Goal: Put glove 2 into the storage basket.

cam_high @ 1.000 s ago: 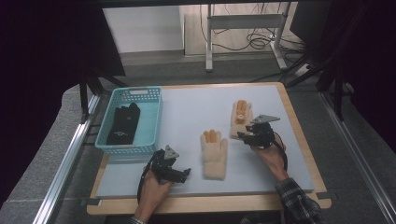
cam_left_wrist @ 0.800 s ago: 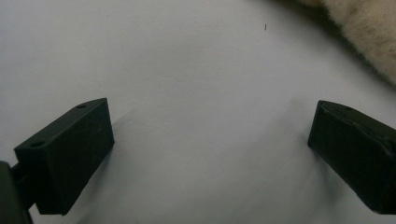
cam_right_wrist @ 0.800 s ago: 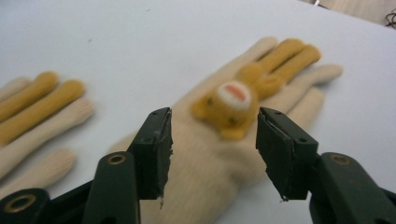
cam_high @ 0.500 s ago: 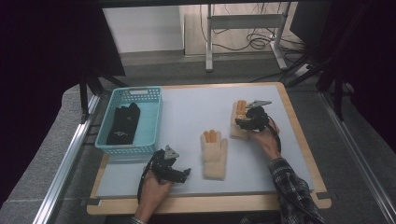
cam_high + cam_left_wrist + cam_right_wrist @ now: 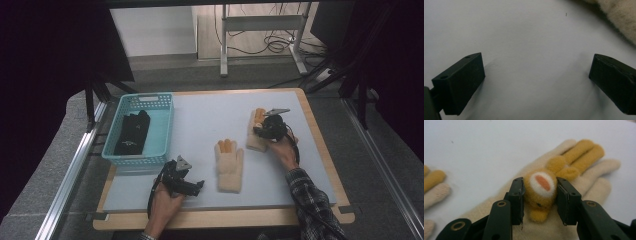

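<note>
Fleece glove (image 5: 584,182): cream, orange-tipped; right gripper (image 5: 540,195) jaws clamp its round animal-face patch (image 5: 541,187), detail visible in the right gripper view.
Left gripper (image 5: 536,82): jaws wide apart over smooth tabletop (image 5: 524,37).

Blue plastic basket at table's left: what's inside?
The blue plastic basket holds a dark folded fabric item, possibly black gloves, lying along its left side. The bare basket floor shows beside it. Anything beneath the fabric is hidden.
</note>
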`<state>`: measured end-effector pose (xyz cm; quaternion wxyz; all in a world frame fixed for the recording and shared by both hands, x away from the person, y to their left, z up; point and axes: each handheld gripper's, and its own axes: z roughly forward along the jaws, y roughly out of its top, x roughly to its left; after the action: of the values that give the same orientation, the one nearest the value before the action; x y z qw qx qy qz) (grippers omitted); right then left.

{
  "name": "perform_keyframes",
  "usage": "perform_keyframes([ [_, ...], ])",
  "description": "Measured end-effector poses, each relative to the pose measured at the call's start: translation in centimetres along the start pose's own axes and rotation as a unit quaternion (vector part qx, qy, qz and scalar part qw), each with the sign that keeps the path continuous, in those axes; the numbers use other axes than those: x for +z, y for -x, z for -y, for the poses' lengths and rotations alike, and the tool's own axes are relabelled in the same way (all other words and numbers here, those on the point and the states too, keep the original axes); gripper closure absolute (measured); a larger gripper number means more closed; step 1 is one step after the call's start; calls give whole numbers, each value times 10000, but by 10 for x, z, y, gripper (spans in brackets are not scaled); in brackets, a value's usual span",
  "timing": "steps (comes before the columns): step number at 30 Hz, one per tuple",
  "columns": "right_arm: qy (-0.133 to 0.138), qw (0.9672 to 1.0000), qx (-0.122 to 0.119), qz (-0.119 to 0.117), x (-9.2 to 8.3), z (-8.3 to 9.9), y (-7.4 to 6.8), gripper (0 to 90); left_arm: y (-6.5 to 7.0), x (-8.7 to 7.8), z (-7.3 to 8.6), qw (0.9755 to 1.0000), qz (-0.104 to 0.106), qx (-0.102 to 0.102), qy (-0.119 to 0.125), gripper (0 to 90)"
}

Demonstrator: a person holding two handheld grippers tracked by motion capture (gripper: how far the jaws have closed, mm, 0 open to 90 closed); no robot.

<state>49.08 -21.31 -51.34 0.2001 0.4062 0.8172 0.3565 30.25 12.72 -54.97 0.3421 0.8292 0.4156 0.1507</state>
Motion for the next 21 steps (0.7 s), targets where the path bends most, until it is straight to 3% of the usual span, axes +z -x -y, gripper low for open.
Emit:
perform_keyframes([
  [4, 172, 9998, 41, -70, -17, -4, 0, 603, 0, 0, 0, 10000, -3, 0, 0, 4],
  [10, 339, 9991, -165, -186, -44, -9, -12, 601, 0, 0, 0, 10000, -5, 0, -2, 4],
  [15, 523, 9973, -221, -465, -69, -13, -30, 601, 0, 0, 0, 10000, -4, -1, 0, 4],
  [21, 668, 9927, -423, -911, -99, -13, -60, 601, 0, 0, 0, 10000, -7, 13, -9, 4],
])
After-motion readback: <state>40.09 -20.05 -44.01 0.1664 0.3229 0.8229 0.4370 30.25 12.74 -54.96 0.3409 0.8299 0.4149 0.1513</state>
